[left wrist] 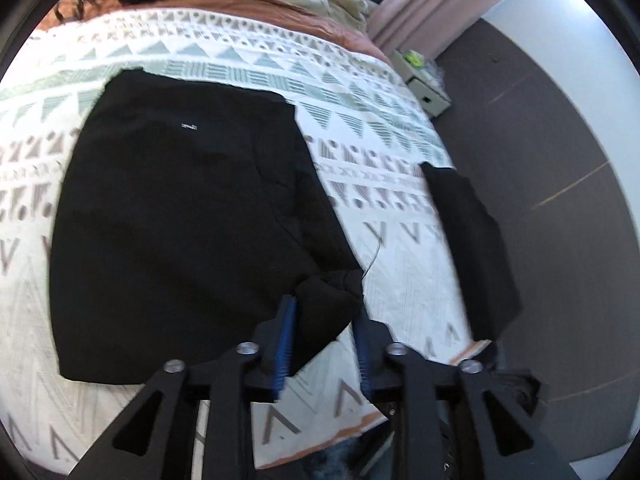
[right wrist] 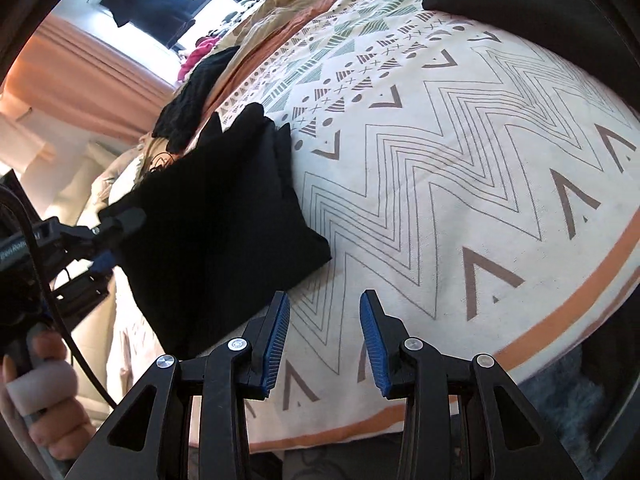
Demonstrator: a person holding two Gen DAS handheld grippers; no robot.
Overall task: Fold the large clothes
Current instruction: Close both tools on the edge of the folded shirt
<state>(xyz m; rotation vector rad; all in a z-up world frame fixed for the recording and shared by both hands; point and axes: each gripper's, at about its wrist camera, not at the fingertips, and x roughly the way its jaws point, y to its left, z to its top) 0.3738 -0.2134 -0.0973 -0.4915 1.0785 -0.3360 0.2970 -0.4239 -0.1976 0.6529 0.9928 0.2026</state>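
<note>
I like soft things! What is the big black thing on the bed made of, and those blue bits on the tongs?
The black garment looks like soft matte woven cloth: it drapes, bunches and shows no shine; which fibre, I cannot tell. The blue pads look like ribbed rubber or plastic: fine ridges cover them. The patterned bedspread looks like printed cotton-like fabric, slightly creased.

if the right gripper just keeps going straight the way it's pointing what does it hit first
Most likely the patterned bedspread: the open right gripper points across bare zigzag fabric. The black garment lies off to its left, out of that line. Depth is hard to judge through the fisheye.
</note>
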